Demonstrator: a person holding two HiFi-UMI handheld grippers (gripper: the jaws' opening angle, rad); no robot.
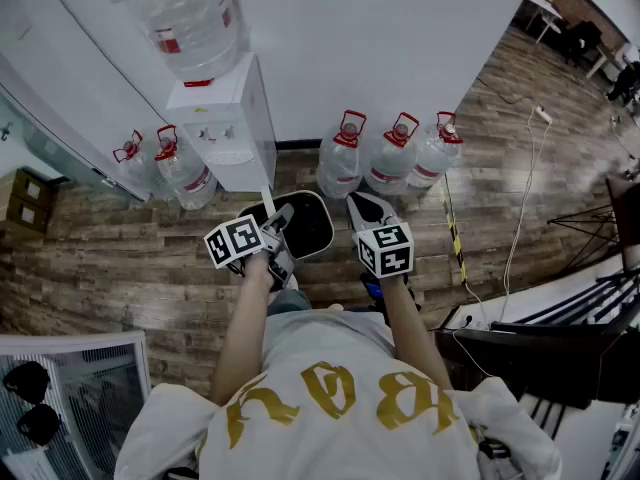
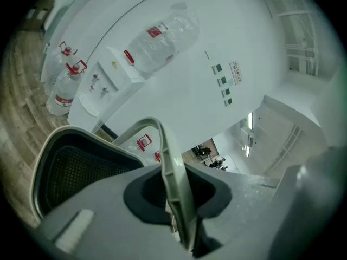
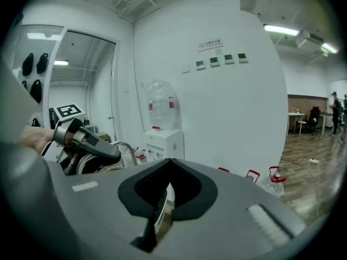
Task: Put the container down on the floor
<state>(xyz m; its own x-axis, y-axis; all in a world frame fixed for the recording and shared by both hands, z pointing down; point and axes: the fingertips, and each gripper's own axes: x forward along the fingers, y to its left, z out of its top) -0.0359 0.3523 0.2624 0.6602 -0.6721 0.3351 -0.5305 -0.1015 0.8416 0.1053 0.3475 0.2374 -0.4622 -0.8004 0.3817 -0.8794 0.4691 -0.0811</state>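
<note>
A black container with a pale grey rim and a mesh inside hangs above the wooden floor, just in front of me. My left gripper is shut on its thin grey bail handle, which stands upright between the jaws. My right gripper is to the right of the container and apart from it, its jaws shut. The right gripper view shows the left gripper on the curved handle at its left.
A white water dispenser with a bottle on top stands against the wall ahead. Full water bottles flank it, to the left and to the right. A white cable and dark furniture are at my right.
</note>
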